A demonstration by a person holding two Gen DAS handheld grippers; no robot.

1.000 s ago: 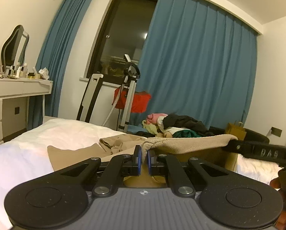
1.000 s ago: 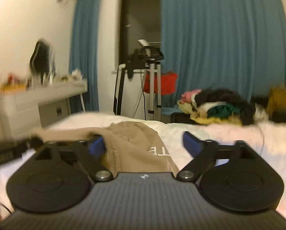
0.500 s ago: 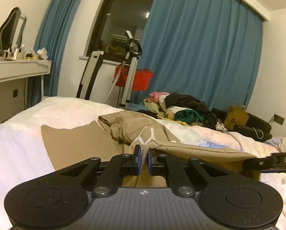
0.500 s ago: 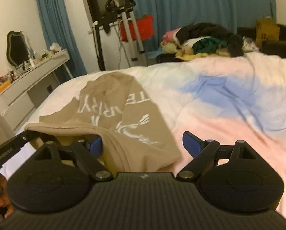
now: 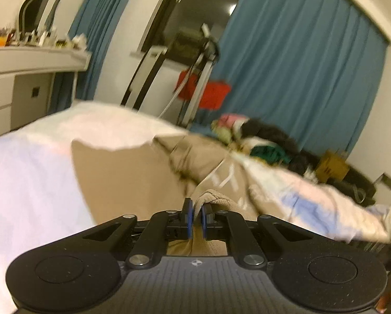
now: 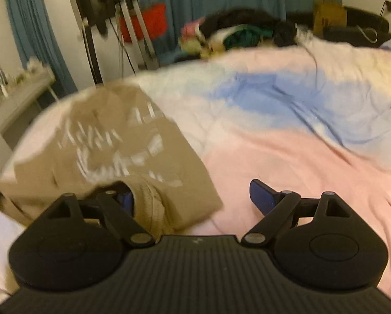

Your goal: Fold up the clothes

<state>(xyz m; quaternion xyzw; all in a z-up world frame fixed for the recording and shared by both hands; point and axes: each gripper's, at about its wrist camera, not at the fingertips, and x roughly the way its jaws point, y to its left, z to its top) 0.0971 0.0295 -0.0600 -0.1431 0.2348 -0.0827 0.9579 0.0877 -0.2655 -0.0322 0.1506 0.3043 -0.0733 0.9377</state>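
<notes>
Left wrist view: the left gripper (image 5: pixel 196 216) has a ribbed edge of the tan sweatshirt (image 5: pixel 132 172) between its nearly closed pads; its jaws have just been opening a little. The sweatshirt lies on the bed (image 5: pixel 30 172), spreading from that gripper toward the window. If the pinch loosens more, the edge could slip out and the fold would sag.

Right wrist view: the right gripper (image 6: pixel 192 200) is spread wide, grasping nothing, though a ribbed cuff of the sweatshirt (image 6: pixel 111 151) rests against its left pad. The white lettering faces up. The garment's long axis seems to run from this gripper toward the far left corner of the bed (image 6: pixel 300 162). The cuff could snag on the pad.
</notes>
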